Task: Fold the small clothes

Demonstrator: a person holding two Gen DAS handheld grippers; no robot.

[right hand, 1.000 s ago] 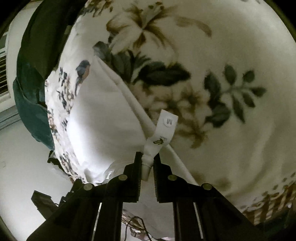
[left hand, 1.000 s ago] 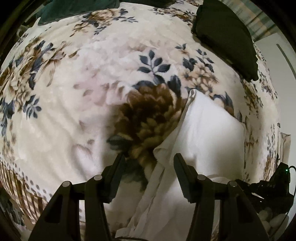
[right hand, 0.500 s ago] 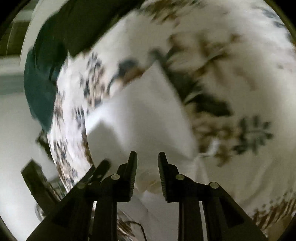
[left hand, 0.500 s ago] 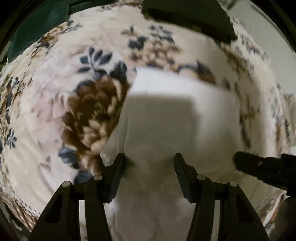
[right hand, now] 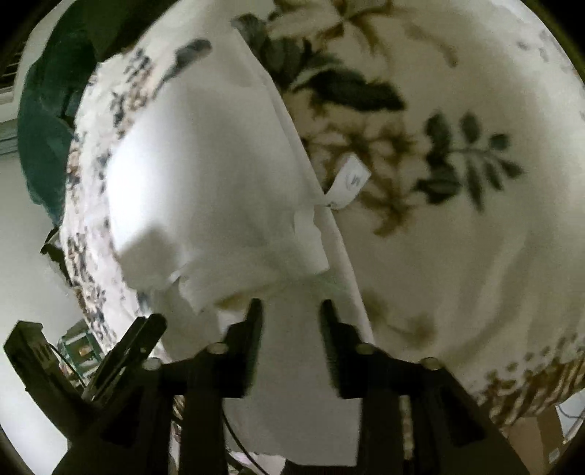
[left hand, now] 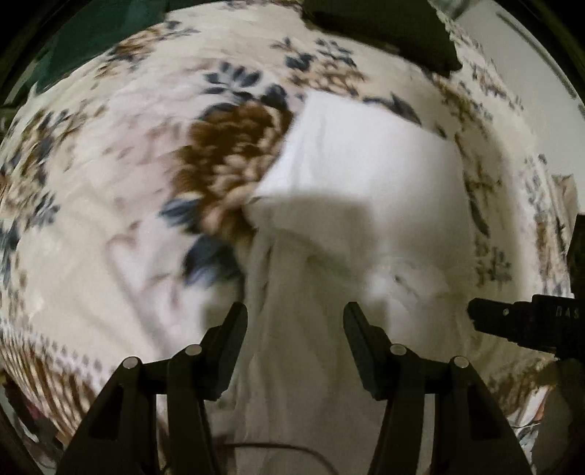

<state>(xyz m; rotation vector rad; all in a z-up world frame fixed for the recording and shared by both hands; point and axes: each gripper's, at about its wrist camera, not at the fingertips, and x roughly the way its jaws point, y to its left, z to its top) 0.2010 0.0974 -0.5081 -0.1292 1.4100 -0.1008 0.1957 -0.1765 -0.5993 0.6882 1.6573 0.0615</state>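
So white garment sits frame centre on floral blanket, half folded, size tag poking out at its right edge. Right gripper jaws just been opening, nothing pinched, looks like fold dropped. Left gripper half-wide, empty over cloth, probably lining up next grab.

there was one white garment lying on one floral blanket, and one size tag hung off the garment's edge. two grippers were in view, the left gripper and the right gripper. one dark cushion and one green cloth lay at the blanket's far edge.
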